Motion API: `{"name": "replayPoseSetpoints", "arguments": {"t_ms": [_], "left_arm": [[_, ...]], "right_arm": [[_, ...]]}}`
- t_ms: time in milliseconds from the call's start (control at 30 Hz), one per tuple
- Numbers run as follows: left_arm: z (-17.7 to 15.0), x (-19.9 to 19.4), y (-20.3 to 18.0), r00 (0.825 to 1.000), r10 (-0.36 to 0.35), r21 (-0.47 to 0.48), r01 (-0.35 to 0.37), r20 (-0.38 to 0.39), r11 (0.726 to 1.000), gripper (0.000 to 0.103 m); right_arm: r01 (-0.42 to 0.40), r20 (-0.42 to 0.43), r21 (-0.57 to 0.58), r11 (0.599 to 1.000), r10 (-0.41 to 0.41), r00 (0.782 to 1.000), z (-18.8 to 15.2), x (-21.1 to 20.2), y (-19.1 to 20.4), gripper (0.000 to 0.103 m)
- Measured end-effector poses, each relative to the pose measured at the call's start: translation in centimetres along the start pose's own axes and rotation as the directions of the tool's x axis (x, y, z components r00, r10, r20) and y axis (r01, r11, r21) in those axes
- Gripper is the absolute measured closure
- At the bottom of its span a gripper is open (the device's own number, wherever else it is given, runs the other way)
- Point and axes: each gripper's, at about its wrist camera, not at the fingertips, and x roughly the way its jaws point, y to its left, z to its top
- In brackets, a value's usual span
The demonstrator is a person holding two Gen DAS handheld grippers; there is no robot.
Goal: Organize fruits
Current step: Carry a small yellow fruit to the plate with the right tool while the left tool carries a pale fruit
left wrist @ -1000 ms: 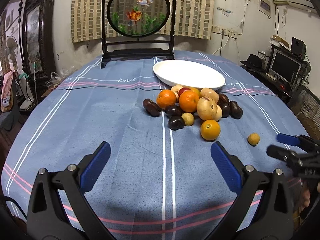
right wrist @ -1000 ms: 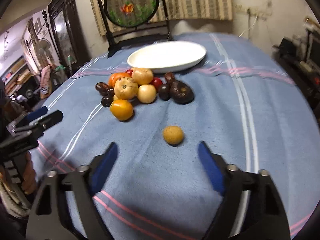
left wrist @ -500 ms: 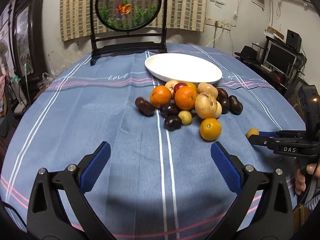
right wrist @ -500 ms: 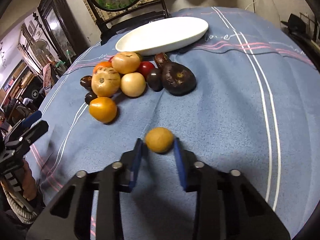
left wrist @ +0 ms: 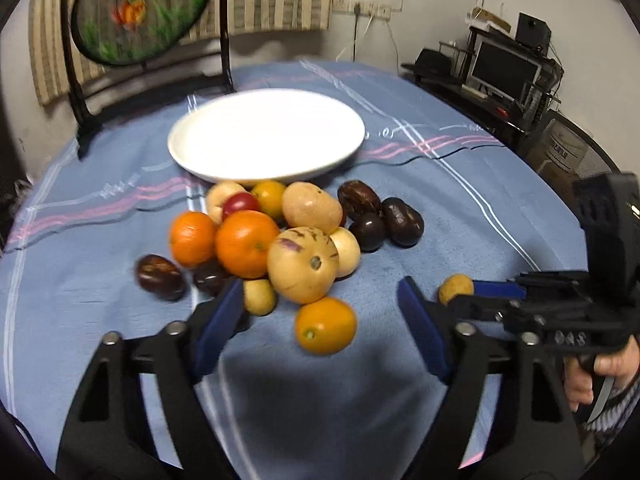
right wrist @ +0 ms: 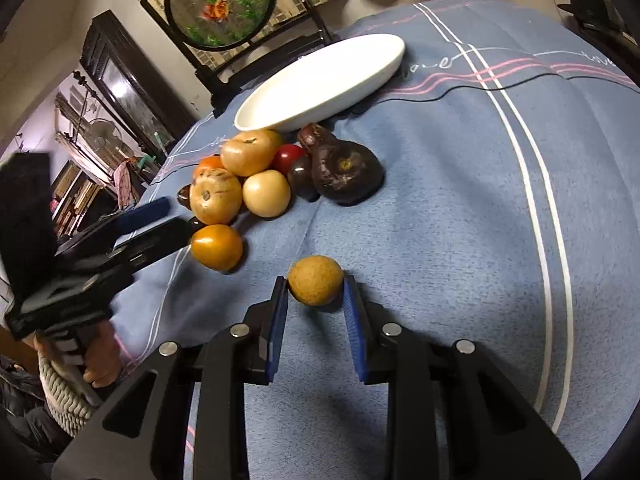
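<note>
You're working in a lived-in home room: a round table under a blue striped tablecloth (left wrist: 460,216), a goldfish embroidery screen (left wrist: 136,12) before a woven wall hanging, a dark wooden cabinet (right wrist: 120,76), and a cluttered computer desk (left wrist: 504,68).

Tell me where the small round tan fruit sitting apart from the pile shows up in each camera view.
Left wrist view: the small round tan fruit sits at right of centre, at the tip of the right gripper.
Right wrist view: the same fruit is at centre, between the right gripper's blue pads.
Shared landmark: the oval white plate behind the fruit pile.
</note>
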Motion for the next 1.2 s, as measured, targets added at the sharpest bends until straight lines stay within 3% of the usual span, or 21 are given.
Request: {"name": "replayPoseSetpoints", "arguments": {"t_ms": [67,133,233,700,867,1200], "left_arm": [[0.4,1.5,0.4,0.999,-0.003,-0.021,0.002,-0.033,1.000,0.034],[0.4,2.3,0.6,0.999,-0.002,-0.037,0.000,-0.054,0.999,0.048],[0.6,3.6,0.8,0.996,0.006,-0.048,-0.010,-0.085,0.999,0.060],[0.3,3.5,1.5,0.996,-0.047,-0.079,0.041,-0.073,0.996,0.061],[0.6,3.8,1.3,0.997,-0.045,-0.079,0.040,-0.068,0.996,0.054],[0.0,3.5,1.1,0.995,-0.059,-0.078,0.053,-0.077,0.996,0.058]], "right_arm": [[-0.009,0.000,0.003,1.000,0.009,1.000,0.1,0.0,0.0,0.075],[-0.014,-0.001,0.000,1.000,0.014,1.000,0.1,0.1,0.0,0.075],[-0.021,-0.004,-0.002,1.000,0.021,1.000,0.2,0.2,0.1,0.075],[-0.014,-0.005,-0.001,1.000,0.014,1.000,0.3,0.4,0.0,0.075],[-0.010,-0.009,-0.002,1.000,0.010,1.000,0.3,0.4,0.1,0.075],[-0.015,-0.001,0.003,1.000,0.015,1.000,0.2,0.4,0.0,0.075]]}}
